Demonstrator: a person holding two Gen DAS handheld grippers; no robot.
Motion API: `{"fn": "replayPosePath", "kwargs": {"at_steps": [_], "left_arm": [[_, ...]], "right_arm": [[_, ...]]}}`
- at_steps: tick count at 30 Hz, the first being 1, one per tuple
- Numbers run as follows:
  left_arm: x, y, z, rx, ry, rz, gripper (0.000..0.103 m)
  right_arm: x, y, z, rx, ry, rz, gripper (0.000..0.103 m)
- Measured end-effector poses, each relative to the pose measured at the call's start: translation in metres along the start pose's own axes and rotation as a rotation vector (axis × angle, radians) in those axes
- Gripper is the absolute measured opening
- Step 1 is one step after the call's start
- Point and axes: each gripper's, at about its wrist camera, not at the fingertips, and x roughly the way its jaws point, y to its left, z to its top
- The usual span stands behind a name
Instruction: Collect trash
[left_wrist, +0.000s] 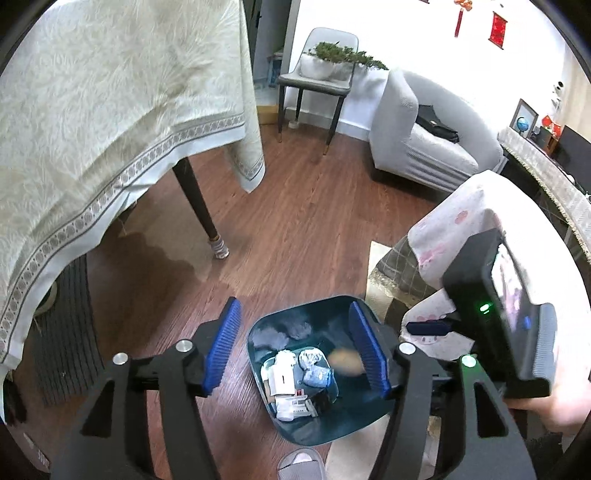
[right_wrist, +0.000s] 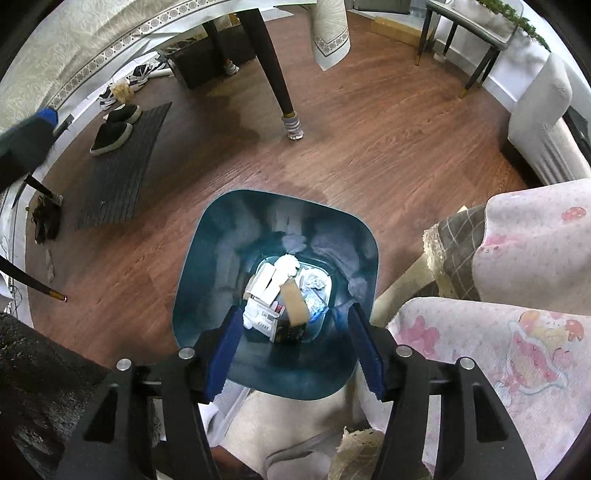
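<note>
A dark teal trash bin (left_wrist: 266, 332) stands on the wooden floor and holds white paper, small boxes and crumpled wrappers (left_wrist: 295, 384). My left gripper (left_wrist: 295, 354) is open and empty above the bin. A blurred tan piece (left_wrist: 345, 362) is in the air over the bin near the left gripper's right finger. In the right wrist view the bin (right_wrist: 207, 258) lies straight below. My right gripper (right_wrist: 293, 350) is open over it, with a brown cardboard piece (right_wrist: 297, 304) between the fingers, blurred, above the trash (right_wrist: 273, 291). The right gripper's body (left_wrist: 498, 314) shows at the right of the left wrist view.
A table with a cream tablecloth (left_wrist: 92, 129) and a dark leg (left_wrist: 199, 206) stands left of the bin. A pink patterned cloth (right_wrist: 517, 332) covers furniture to the right. A grey chair (left_wrist: 317, 81), a white sofa (left_wrist: 417, 140), a dark mat with shoes (right_wrist: 118, 162) and a slipper (left_wrist: 301, 463) are around.
</note>
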Motion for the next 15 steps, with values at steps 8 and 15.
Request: {"fn": "replayPosePath", "kwargs": {"at_steps": [8,15], "left_arm": [[-0.012,0.0,0.008,-0.006,-0.035,0.001,0.077],[-0.036,-0.005,0.019,-0.006,-0.107,0.001,0.091]], "right_arm": [[-0.005,-0.004,-0.003,0.012,-0.015,0.017,0.06],[-0.041,-0.008,-0.01,0.041,-0.101,0.027,0.062]]}}
